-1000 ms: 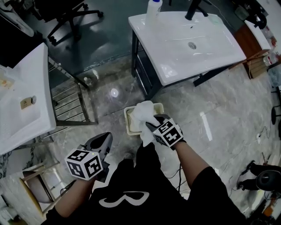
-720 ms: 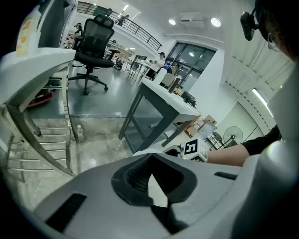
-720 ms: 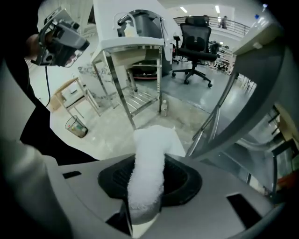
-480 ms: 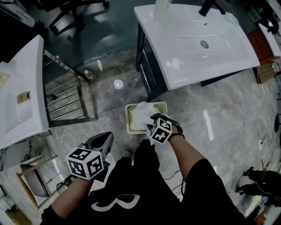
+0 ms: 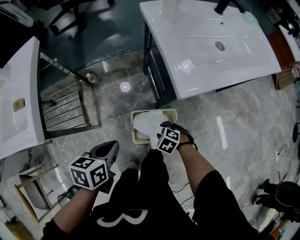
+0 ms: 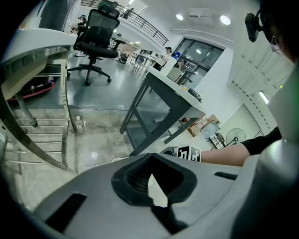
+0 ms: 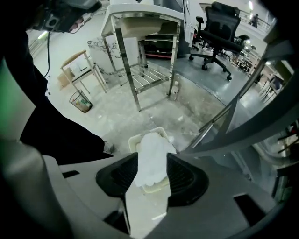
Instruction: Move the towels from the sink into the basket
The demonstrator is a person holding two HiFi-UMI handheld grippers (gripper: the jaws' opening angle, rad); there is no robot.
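A cream basket (image 5: 173, 113) stands on the marble floor in front of the white sink (image 5: 211, 42). A white towel (image 5: 146, 124) hangs down into it from my right gripper (image 5: 158, 133), which points steeply down over the basket's near edge. In the right gripper view the towel (image 7: 150, 148) fills the gap between the pads of the right gripper (image 7: 152, 162) above the basket (image 7: 133, 141). Those jaws have just been opening, and the towel still touches both pads. My left gripper (image 5: 108, 147) hangs shut and holds nothing, to the left of the basket; in its own view the left gripper (image 6: 150, 157) has its tips together.
The sink's basin shows only its drain (image 5: 220, 46) and a black faucet (image 5: 222, 6). A second white sink (image 5: 14, 108) on a steel rack (image 5: 65, 105) stands at the left. An office chair (image 6: 96, 28) is farther back. A wire bin (image 7: 82, 101) and a wooden stool (image 5: 29, 193) stand nearby.
My right gripper has sunk toward the basket and rolled, and the towel now lies lower in the basket. The left gripper has dropped a little.
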